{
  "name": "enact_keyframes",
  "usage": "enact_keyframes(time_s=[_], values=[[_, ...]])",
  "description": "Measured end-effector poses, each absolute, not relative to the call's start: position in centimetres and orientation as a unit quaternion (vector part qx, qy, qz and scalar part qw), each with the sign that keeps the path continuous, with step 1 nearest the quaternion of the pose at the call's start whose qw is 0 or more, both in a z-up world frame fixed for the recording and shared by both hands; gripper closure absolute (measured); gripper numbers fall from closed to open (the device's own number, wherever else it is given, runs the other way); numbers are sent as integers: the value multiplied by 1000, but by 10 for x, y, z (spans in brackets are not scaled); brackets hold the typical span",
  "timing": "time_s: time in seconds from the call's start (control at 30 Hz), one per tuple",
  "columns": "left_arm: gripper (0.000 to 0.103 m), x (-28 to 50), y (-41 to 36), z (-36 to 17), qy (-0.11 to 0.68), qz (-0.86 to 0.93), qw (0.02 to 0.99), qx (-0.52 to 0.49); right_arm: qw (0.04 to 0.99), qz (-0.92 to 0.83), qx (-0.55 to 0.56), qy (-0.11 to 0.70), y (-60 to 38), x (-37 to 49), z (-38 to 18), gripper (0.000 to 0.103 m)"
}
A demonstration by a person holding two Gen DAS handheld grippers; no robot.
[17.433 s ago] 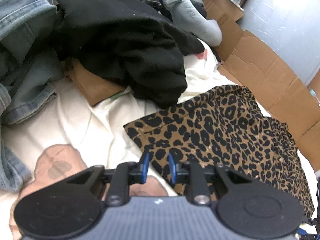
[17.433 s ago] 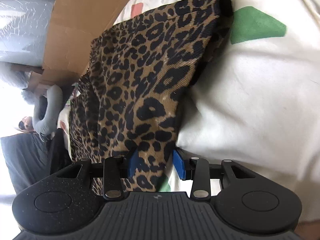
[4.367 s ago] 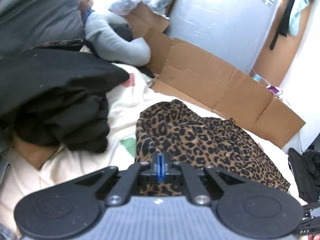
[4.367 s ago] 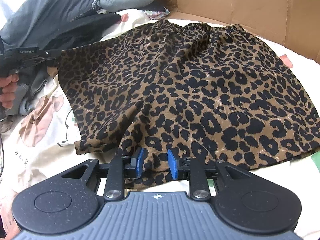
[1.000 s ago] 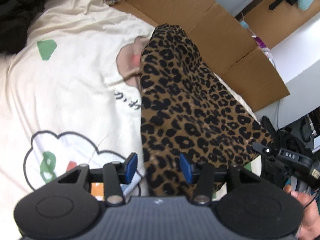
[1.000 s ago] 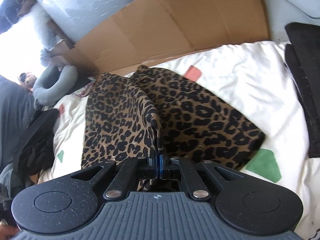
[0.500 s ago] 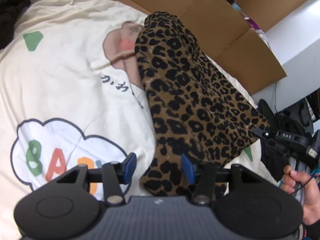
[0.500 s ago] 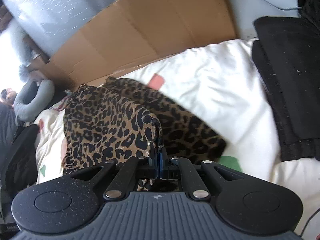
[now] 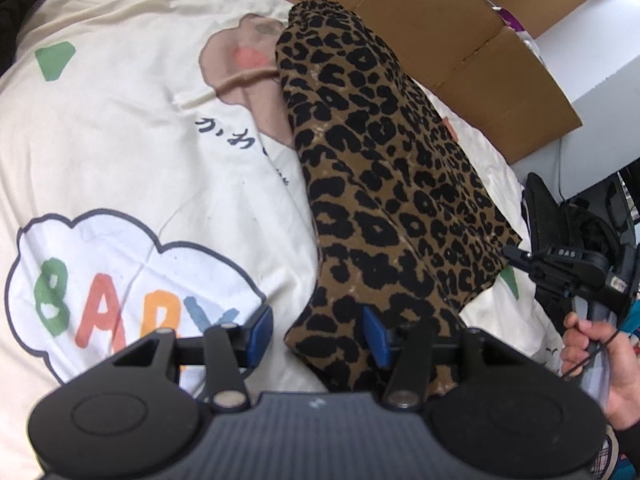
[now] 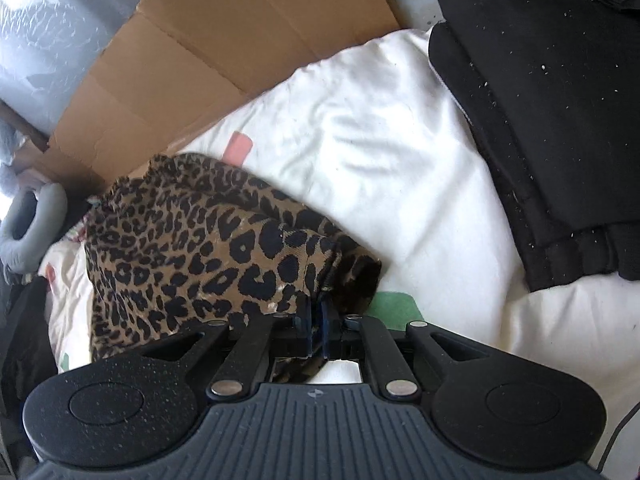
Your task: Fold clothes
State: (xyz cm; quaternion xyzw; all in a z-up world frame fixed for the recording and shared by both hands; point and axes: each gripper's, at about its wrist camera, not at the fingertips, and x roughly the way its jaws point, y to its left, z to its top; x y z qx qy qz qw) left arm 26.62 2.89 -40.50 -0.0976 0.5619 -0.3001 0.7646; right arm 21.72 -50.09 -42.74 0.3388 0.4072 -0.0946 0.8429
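Note:
Leopard-print shorts [image 9: 380, 184], folded lengthwise, lie on a cream printed blanket [image 9: 120, 140]. My left gripper [image 9: 318, 334] is open over their near end. The right pad rests against the fabric and the left pad stands clear of it. My right gripper [image 10: 316, 320] is at the far corner of the shorts [image 10: 192, 248], low over the blanket. Its jaws are opening, with a narrow slit between the pads and the hem still running into it. The left wrist view shows that gripper [image 9: 514, 254] touching the corner, held by a hand [image 9: 600, 360].
A flattened cardboard sheet [image 9: 440, 40] borders the blanket behind the shorts, also in the right wrist view [image 10: 200, 60]. A stack of folded black clothing [image 10: 540, 120] lies to the right of the shorts. A grey neck pillow [image 10: 28, 224] sits at the far left.
My right gripper came down with the shorts' corner onto the blanket, and its pads have parted slightly. My left gripper slid along the shorts' near end, staying open.

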Motion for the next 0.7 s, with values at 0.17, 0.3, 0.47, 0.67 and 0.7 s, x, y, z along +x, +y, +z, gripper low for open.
enact_keyframes(time_s=[0.17,0.3,0.47,0.67,0.7], values=[[55,267,38,-406,565,-301,762,-100,845,-101,339,402,-510,225,-425,87],[64,265,40,-405,566,-309,758,-101,837,-111,356,400,-519,230,-431,96],[84,268,36,-405,563,-311,760,-99,852,-108,332,391,-516,227,-419,101],[93,270,28,-401,553,-306,769,-97,860,-117,322,378,-522,222,-408,101],[94,272,31,-401,554,-304,769,-101,859,-119,321,381,-522,222,-411,101]])
